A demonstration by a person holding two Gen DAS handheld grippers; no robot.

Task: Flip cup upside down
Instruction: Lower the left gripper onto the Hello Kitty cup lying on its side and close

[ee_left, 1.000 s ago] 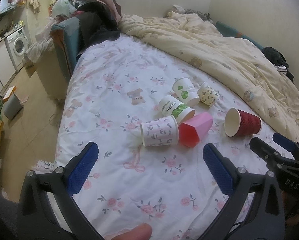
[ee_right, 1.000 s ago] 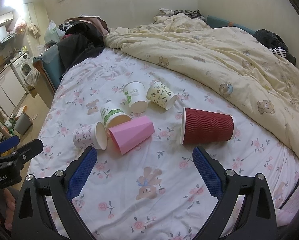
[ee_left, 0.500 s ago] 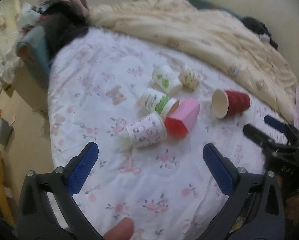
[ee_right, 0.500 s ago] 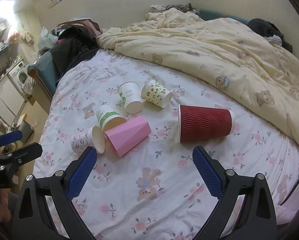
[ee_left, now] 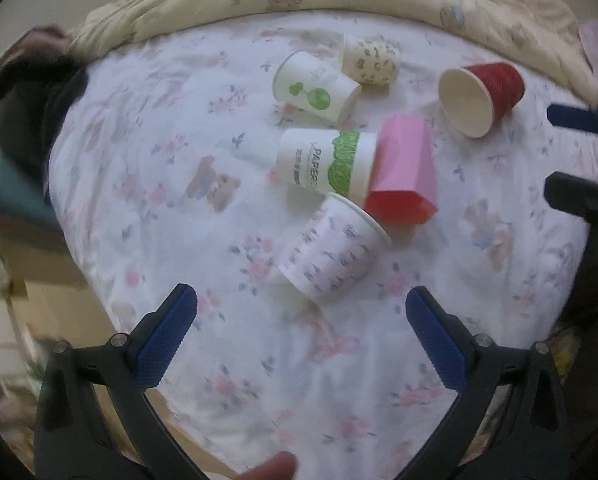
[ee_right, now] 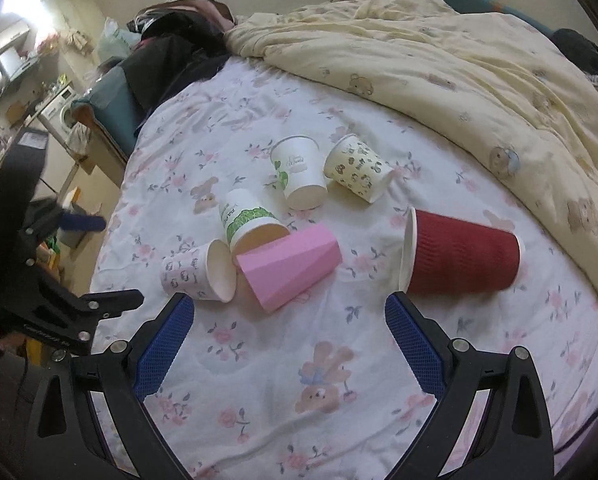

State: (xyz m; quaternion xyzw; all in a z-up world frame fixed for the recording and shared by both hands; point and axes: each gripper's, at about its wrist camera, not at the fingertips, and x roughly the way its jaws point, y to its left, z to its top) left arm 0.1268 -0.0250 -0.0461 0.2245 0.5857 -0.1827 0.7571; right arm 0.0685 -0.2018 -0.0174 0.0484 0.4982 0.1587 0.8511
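Several cups lie on their sides on the floral bed sheet [ee_left: 171,168]. A pink-patterned paper cup [ee_left: 331,256] [ee_right: 197,276] lies nearest my left gripper [ee_left: 299,336], which is open and empty just short of it. A pink faceted cup [ee_left: 403,172] [ee_right: 289,266], a green-banded cup [ee_left: 327,164] [ee_right: 247,224], a white cup with green print [ee_left: 315,88] [ee_right: 299,178], a cream patterned cup [ee_left: 373,60] [ee_right: 357,170] and a red ribbed cup [ee_left: 481,94] [ee_right: 461,258] lie beyond. My right gripper [ee_right: 289,344] is open and empty, near the pink and red cups.
A cream duvet [ee_right: 439,52] covers the far half of the bed. Dark clothes [ee_right: 171,48] are piled at the head end. The bed's left edge drops to the floor, with a washing machine [ee_right: 57,110] beyond. The left gripper shows at the left of the right wrist view [ee_right: 39,280].
My left gripper has moved forward and tilted down toward the pink-patterned cup, which now looks larger and closer. My right gripper has moved a little closer to the cups. The cups have not moved.
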